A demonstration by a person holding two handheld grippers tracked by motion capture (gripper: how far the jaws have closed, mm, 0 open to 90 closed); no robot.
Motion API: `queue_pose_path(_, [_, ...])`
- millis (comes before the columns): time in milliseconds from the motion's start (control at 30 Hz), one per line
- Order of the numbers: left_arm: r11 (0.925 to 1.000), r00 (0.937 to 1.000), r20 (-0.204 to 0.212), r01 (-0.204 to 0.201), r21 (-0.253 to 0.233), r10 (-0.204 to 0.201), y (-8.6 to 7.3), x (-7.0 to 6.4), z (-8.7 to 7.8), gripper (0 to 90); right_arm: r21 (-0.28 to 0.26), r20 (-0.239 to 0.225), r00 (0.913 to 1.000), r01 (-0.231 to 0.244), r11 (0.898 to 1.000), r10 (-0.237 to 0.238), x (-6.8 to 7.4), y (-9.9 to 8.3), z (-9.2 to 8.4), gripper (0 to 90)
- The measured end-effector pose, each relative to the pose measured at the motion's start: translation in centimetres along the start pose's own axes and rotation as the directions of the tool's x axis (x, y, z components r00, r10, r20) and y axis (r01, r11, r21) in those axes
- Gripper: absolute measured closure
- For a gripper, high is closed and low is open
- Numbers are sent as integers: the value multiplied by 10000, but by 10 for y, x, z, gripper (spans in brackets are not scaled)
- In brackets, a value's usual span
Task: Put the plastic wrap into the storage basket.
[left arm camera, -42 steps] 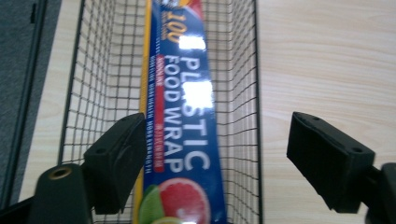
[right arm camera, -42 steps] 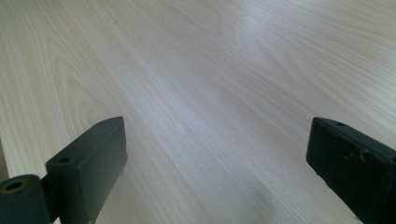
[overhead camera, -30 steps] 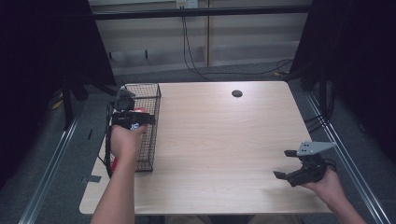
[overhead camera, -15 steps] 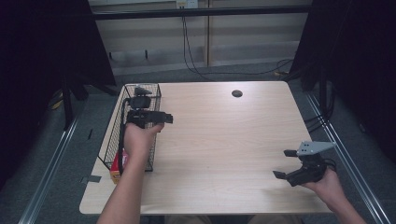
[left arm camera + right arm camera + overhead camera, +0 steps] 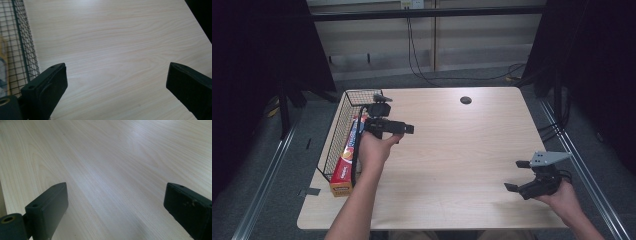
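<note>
Two tools we hold gape wide and empty: the left tool (image 5: 384, 127) beside the wire basket (image 5: 339, 132), the right tool (image 5: 524, 177) near the table (image 5: 452, 150) edge.

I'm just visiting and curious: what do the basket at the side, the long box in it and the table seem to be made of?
Basket: apparently thin black metal wire, judging by its open grid. Long box: probably printed cardboard, with red and orange panels and square edges. Table: pale wood look with visible grain and a soft sheen; whether solid wood or laminate is unclear.
</note>
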State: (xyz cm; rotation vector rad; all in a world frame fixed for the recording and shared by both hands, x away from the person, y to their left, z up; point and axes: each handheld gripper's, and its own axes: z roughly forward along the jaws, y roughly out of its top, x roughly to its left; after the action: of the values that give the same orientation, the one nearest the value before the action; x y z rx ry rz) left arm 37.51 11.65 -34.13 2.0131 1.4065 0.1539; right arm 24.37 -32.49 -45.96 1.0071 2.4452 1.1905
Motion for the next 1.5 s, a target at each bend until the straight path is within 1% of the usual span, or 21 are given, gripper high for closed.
queue_pose_path(67, [10000,9998,190,-47,-41,48,-1,-3,3,35,5,16,10000,7,10000,-7,0,0,0,54])
queue_pose_path(100, [9998,9996,204,-210,-15,210,-1,-5,4,36,-2,10,10000,26,10000,-26,0,0,1,54])
queue_pose_path(200, [9994,9987,378,-353,14,352,-3,-10,9,36,18,19,10000,27,10000,-27,0,0,0,54])
queue_pose_path(233, [9991,9978,504,-423,53,420,-4,-13,11,36,-3,12,10000,22,10000,-22,0,0,0,54])
queue_pose_path(367, [9972,9947,721,-747,99,738,-6,-19,17,37,8,12,10000,-1,10000,1,0,0,1,54])
queue_pose_path(433, [9958,9932,750,-907,131,894,-8,-23,21,38,5,8,10000,-7,10000,7,0,0,1,54])
queue_pose_path(467, [9955,9928,766,-936,140,922,-9,-24,22,38,2,11,10000,-3,10000,3,0,0,1,54])
queue_pose_path(500, [9954,9916,898,-947,146,930,-10,-25,24,37,0,7,10000,-16,10000,16,0,0,0,54])
queue_pose_path(533, [9946,9906,925,-1028,154,1009,-11,-26,25,38,4,-17,10000,-11,10000,11,0,0,0,54])
queue_pose_path(633, [9944,9893,1022,-1054,33,1045,-14,-29,29,42,21,40,10000,-42,10000,41,0,0,0,54])
queue_pose_path(833, [9924,9862,1136,-1229,118,1207,-19,-35,35,44,13,-10,10000,-34,10000,34,0,0,1,55])
queue_pose_path(1100, [9909,9828,1299,-1339,139,1310,-27,-40,44,44,-10,30,10000,-22,10000,22,0,0,1,55])
queue_pose_path(1200, [9900,9796,1489,-1397,216,1350,-32,-41,48,45,-12,23,10000,-22,10000,22,0,0,1,54])
queue_pose_path(1333, [9894,9785,1535,-1432,247,1378,-37,-42,52,46,-13,55,10000,-35,10000,35,0,0,1,55])
queue_pose_path(1400, [9900,9788,1560,-1386,262,1329,-39,-42,54,46,2,27,10000,-4,10000,4,0,0,1,55])
queue_pose_path(1467, [9893,9788,1520,-1431,275,1374,-42,-42,56,46,9,33,10000,-14,10000,14,0,0,2,55])
queue_pose_path(1500, [9888,9776,1579,-1458,313,1392,-44,-43,57,46,8,38,10000,-10,10000,10,0,0,2,55])
